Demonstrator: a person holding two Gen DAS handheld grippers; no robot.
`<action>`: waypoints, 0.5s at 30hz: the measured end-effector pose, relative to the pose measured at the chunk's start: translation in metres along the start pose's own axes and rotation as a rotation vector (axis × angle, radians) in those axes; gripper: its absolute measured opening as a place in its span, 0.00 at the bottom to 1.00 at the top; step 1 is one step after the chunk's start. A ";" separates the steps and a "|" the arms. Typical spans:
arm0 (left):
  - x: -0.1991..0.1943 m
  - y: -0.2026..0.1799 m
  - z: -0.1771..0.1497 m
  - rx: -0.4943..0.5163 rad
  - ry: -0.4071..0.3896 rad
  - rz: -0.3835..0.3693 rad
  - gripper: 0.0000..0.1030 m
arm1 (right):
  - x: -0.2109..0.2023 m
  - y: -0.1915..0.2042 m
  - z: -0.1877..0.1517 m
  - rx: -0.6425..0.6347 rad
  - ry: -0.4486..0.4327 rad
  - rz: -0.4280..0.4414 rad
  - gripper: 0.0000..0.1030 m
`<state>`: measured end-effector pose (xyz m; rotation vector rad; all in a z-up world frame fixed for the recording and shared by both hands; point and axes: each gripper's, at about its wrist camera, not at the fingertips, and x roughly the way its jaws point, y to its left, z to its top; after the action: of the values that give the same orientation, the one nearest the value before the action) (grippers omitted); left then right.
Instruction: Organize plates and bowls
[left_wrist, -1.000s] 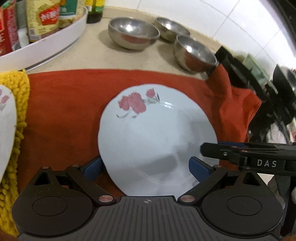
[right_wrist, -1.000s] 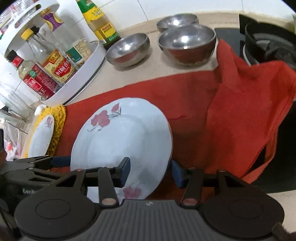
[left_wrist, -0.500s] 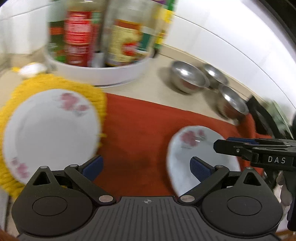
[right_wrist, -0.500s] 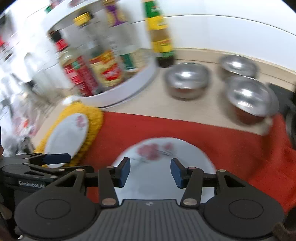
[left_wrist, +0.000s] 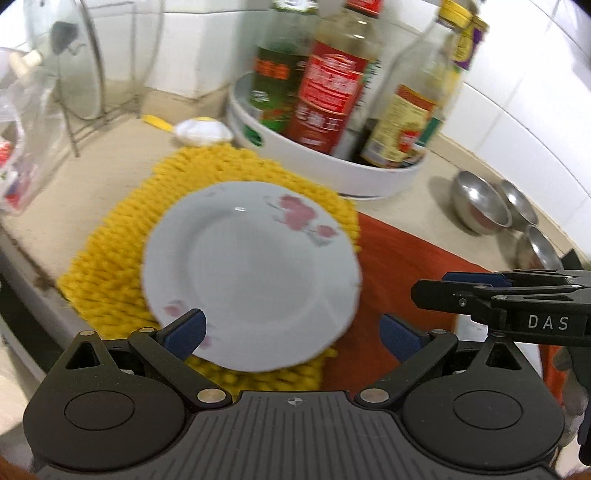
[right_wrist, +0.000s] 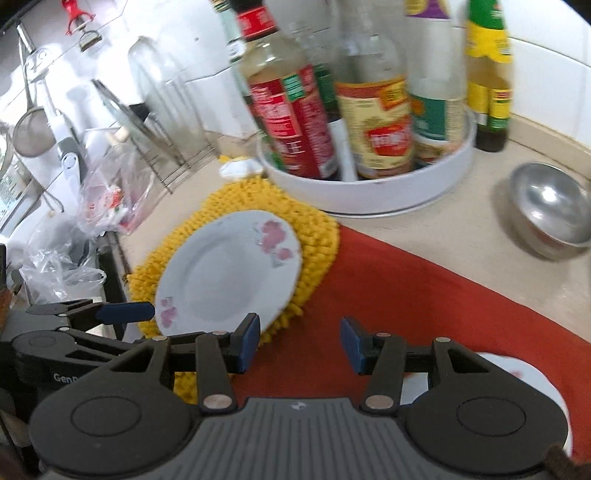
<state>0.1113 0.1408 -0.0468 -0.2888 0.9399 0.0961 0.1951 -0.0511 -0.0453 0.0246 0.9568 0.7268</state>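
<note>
A white plate with pink flowers (left_wrist: 251, 273) (right_wrist: 225, 273) lies flat on a yellow knitted mat (left_wrist: 110, 266) (right_wrist: 317, 236). My left gripper (left_wrist: 291, 332) (right_wrist: 92, 310) hovers open over the plate's near edge and holds nothing. My right gripper (right_wrist: 299, 343) (left_wrist: 443, 286) is open too, above the red cloth (right_wrist: 424, 295) (left_wrist: 406, 266) just right of the mat. A second flowered plate (right_wrist: 517, 373) rests on the cloth at the lower right, mostly hidden behind the right gripper's body. Steel bowls (left_wrist: 480, 206) (right_wrist: 550, 206) stand on the counter beyond the cloth.
A white round tray (left_wrist: 332, 173) (right_wrist: 369, 192) full of sauce bottles stands right behind the mat. A wire rack with glass lids (right_wrist: 147, 129) (left_wrist: 81, 81) and plastic bags (right_wrist: 107, 199) fill the far left. The counter's edge (left_wrist: 22, 258) runs close to the mat's left side.
Both grippers have swung left, away from the plate on the red cloth, to the plate on the yellow mat. Both stayed open and empty. The plates have not moved.
</note>
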 end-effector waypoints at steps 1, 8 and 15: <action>0.001 0.006 0.002 -0.003 -0.001 0.010 0.99 | 0.003 0.002 0.002 -0.003 0.004 0.002 0.44; 0.012 0.036 0.014 -0.005 0.014 0.055 0.99 | 0.033 0.018 0.015 0.002 0.046 0.004 0.44; 0.028 0.049 0.018 0.008 0.043 0.050 0.99 | 0.056 0.027 0.019 0.014 0.079 -0.015 0.44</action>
<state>0.1317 0.1912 -0.0693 -0.2612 0.9898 0.1327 0.2147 0.0073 -0.0658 0.0011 1.0363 0.7115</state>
